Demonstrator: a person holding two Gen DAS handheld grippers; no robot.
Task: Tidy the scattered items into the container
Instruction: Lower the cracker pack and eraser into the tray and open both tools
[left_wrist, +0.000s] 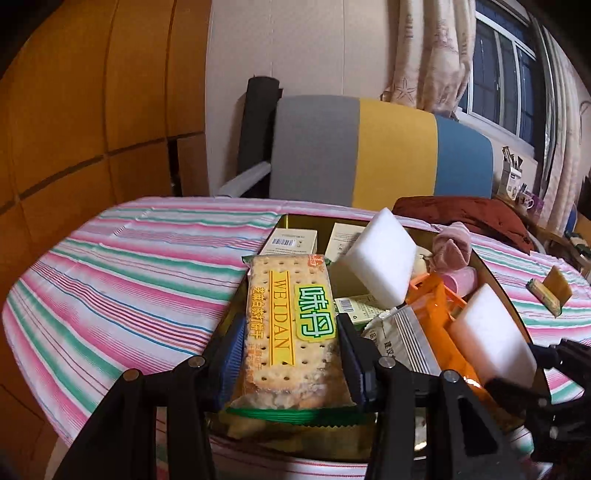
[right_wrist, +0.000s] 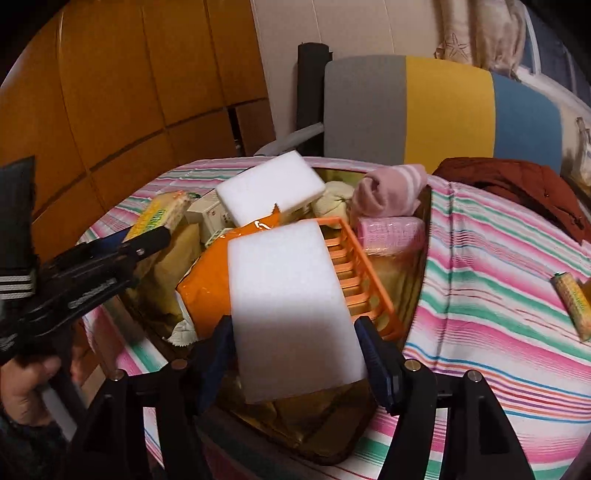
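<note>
My left gripper (left_wrist: 291, 332) is shut on a cracker packet (left_wrist: 288, 317) with green and yellow print and holds it over the near left part of the gold container (left_wrist: 495, 280). My right gripper (right_wrist: 295, 343) is shut on a white foam sponge (right_wrist: 291, 299) above the container's (right_wrist: 424, 236) near side. The container holds another white sponge (right_wrist: 269, 186), an orange rack (right_wrist: 354, 266), an orange bag (right_wrist: 207, 284), pink socks (right_wrist: 388, 192), a pink roll (right_wrist: 391, 232) and small boxes (left_wrist: 291, 240). The left gripper with the cracker packet (right_wrist: 162, 214) shows in the right wrist view.
A small yellow-green packet (right_wrist: 572, 302) lies on the striped tablecloth (left_wrist: 129, 266) right of the container; it also shows in the left wrist view (left_wrist: 546, 295). A dark red garment (right_wrist: 524, 184) lies at the far right. A grey, yellow and blue chair back (left_wrist: 380, 147) stands behind the table.
</note>
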